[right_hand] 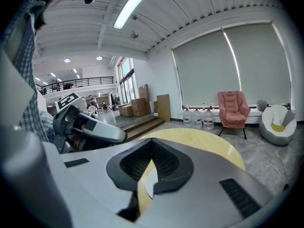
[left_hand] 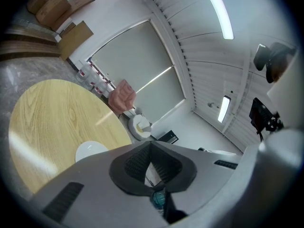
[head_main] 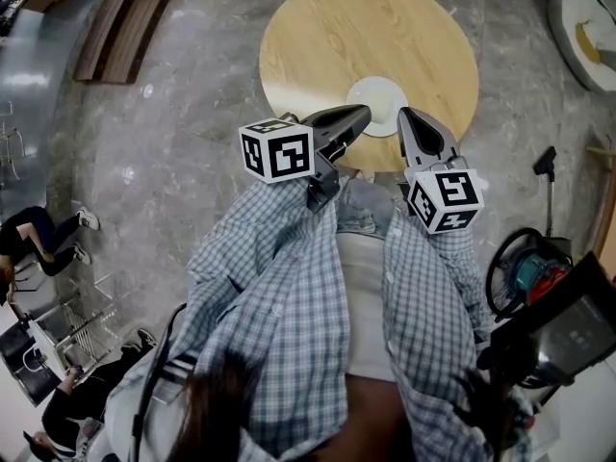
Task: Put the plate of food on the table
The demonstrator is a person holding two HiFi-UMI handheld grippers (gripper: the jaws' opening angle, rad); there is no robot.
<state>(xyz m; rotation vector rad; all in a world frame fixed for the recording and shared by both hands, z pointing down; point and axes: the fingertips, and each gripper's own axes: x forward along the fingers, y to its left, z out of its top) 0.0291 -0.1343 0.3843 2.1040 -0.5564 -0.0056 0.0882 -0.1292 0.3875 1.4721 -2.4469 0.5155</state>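
Although the task speaks of food, the plate (head_main: 377,104) shows only as a bare white disc, and it sits on the round wooden surface (head_main: 318,37) close to the edge nearest the person. Nothing on it can be made out from any view. It looks stiff and shallow, probably light, with a smooth face that would likely slip under a pinch. Whether it is ceramic or plastic cannot be told; if ceramic, a knock on the rim could chip it. The rim looks like the best place to take hold, ideally at two opposite sides so the plate stays level.

Left claw (head_main: 364,114) comes in from the left and the right claw (head_main: 404,115) from the right, their tips converging over the plate's near rim. Whether either tip touches it cannot be told from above. Each claw is pressed together at the tips and holds nothing. In the left gripper view the pads meet at the point, with the plate (left_hand: 90,151) lying off to the side on the surface (left_hand: 47,122). In the right gripper view a sliver of surface and plate shows through the slot behind the closed tips. Both hands are held out ahead of the body, plaid sleeves (head_main: 260,258) extended, with the marker cubes (head_main: 277,150) nearest the person and the claws angled forward and down.
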